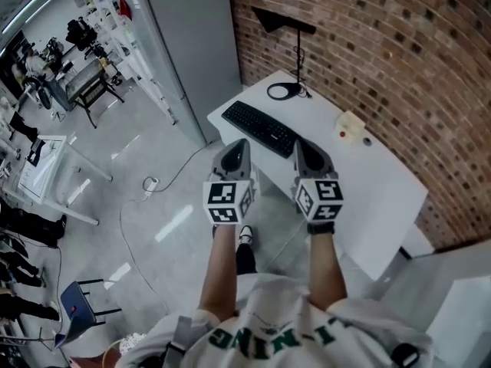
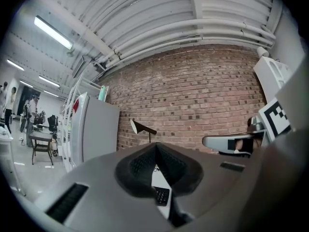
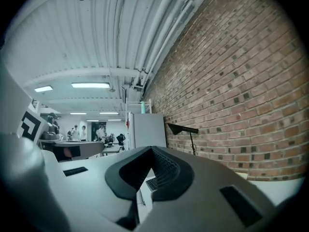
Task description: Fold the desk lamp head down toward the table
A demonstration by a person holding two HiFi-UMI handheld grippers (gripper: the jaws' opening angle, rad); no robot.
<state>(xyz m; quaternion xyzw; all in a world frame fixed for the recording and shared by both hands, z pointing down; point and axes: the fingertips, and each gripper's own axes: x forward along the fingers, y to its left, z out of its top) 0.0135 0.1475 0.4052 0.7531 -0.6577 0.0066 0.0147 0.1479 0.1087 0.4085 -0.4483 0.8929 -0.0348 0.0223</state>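
Observation:
A black desk lamp point(image 1: 285, 21) stands at the far end of the white desk point(image 1: 383, 182) against the brick wall, its head raised on a thin stem above a ring base point(image 1: 283, 91). It also shows ahead in the left gripper view point(image 2: 141, 127) and the right gripper view point(image 3: 182, 128). My left gripper point(image 1: 239, 146) and right gripper point(image 1: 301, 144) are held level side by side at the desk's near edge, well short of the lamp. Both are shut and hold nothing, the left gripper point(image 2: 156, 146) and the right gripper point(image 3: 153, 150) with their tips together.
A black keyboard point(image 1: 259, 127) lies on the desk just ahead of both grippers. A small cream object point(image 1: 350, 125) sits near the wall. A tall grey cabinet point(image 1: 184, 44) stands left of the desk. A cable point(image 1: 149, 182) trails on the floor; people and tables are far left.

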